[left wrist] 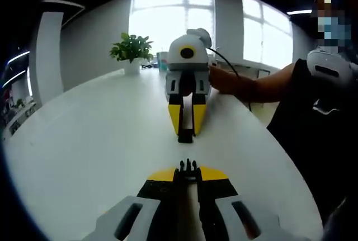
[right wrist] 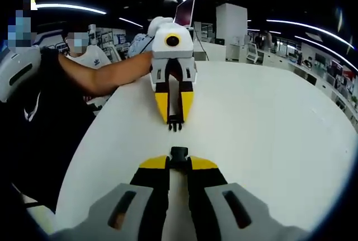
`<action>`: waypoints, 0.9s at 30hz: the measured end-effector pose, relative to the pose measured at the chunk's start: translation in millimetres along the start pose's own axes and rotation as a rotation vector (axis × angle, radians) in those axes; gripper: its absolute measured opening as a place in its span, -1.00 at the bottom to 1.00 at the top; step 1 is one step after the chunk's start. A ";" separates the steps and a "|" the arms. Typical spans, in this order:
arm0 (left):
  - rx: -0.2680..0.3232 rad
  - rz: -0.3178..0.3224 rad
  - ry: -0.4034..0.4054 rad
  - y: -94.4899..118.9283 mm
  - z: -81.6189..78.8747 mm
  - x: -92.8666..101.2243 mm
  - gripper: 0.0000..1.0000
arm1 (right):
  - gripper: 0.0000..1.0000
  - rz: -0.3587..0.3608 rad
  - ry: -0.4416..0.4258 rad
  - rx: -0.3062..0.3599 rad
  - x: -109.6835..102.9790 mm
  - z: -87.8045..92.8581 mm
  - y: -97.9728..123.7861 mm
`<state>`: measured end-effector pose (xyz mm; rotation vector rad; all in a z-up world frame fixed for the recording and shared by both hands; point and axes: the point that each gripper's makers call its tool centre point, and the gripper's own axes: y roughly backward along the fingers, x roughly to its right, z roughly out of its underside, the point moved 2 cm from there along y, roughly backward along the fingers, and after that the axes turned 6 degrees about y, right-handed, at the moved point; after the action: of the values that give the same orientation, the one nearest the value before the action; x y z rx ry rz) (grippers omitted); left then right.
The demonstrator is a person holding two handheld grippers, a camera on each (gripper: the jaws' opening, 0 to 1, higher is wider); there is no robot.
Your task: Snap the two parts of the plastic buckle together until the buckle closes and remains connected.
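The black pronged buckle half sticks out of my left gripper, which is shut on it just above the white table. Facing it, a short gap away, my right gripper is shut on the black socket half. In the right gripper view the socket half sits at the tips of my right gripper. Opposite, the left gripper points the pronged half at it. The two halves are apart and roughly in line.
A potted plant stands at the table's far end by the windows. A person's arm reaches in from the table's edge, and the dark-clothed body is close beside it. A laptop stands at the other far end.
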<state>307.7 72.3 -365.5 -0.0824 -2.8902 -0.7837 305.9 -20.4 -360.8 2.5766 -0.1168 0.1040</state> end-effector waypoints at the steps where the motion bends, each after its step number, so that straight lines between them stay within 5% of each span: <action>1: 0.001 -0.002 -0.002 0.4 0.1 -0.3 -0.78 | -0.80 0.000 0.000 0.000 -0.2 -0.1 -0.1; 27: 0.024 0.021 -0.022 -11.4 -3.8 2.1 -0.79 | -0.81 -0.013 0.024 0.026 -1.9 -4.0 -8.3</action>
<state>305.1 60.5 -367.7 -0.1188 -2.9141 -0.7493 304.7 -11.1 -361.9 2.6005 -0.0908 0.1320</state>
